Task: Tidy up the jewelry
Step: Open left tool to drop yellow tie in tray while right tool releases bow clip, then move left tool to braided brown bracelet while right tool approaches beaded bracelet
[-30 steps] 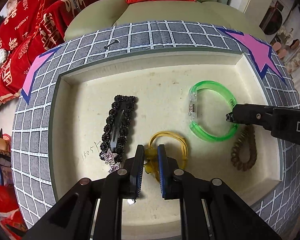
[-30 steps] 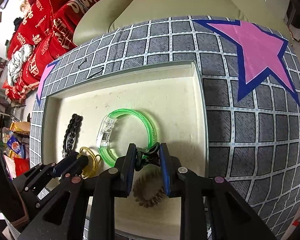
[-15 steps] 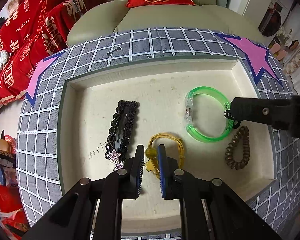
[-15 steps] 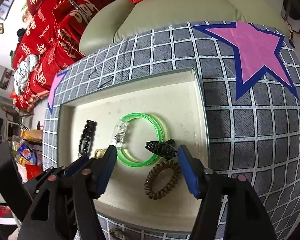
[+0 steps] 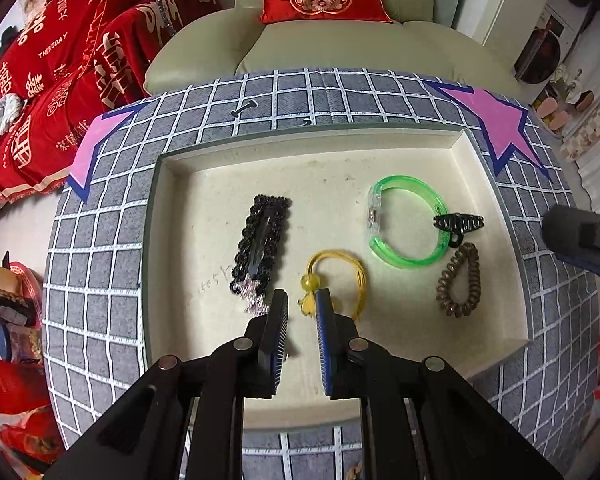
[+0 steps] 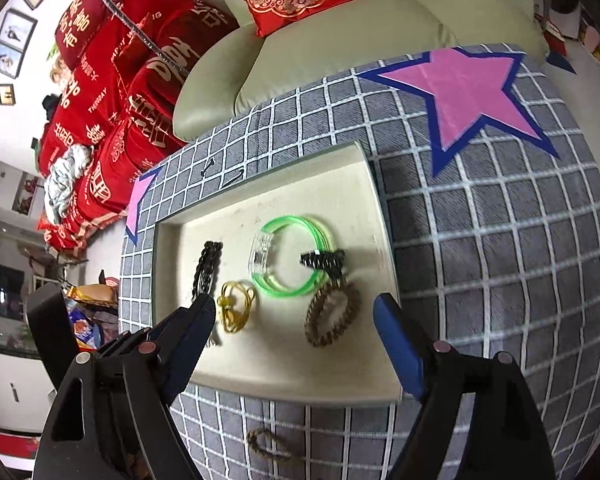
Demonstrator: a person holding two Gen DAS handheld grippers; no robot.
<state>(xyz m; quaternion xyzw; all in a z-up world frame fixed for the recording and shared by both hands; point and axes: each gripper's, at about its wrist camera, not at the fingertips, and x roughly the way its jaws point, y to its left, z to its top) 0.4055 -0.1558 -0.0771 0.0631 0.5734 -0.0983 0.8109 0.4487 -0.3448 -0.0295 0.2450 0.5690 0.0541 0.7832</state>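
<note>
Right hand-held gripper [image 6: 296,322] has opened and withdrawn, leaving the black clip [image 6: 323,259] ahead on the bangle [image 6: 290,254]; left hand-held gripper [image 5: 302,306], nearly closed, now holds nothing.

Bright, even light; strong fisheye bending

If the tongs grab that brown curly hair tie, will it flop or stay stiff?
The brown spiral hair tie would probably sag and stretch, since its loose coils already lie in a lopsided loop. It looks light. The ridged coils should give grip, so it likely won't slip.
</note>
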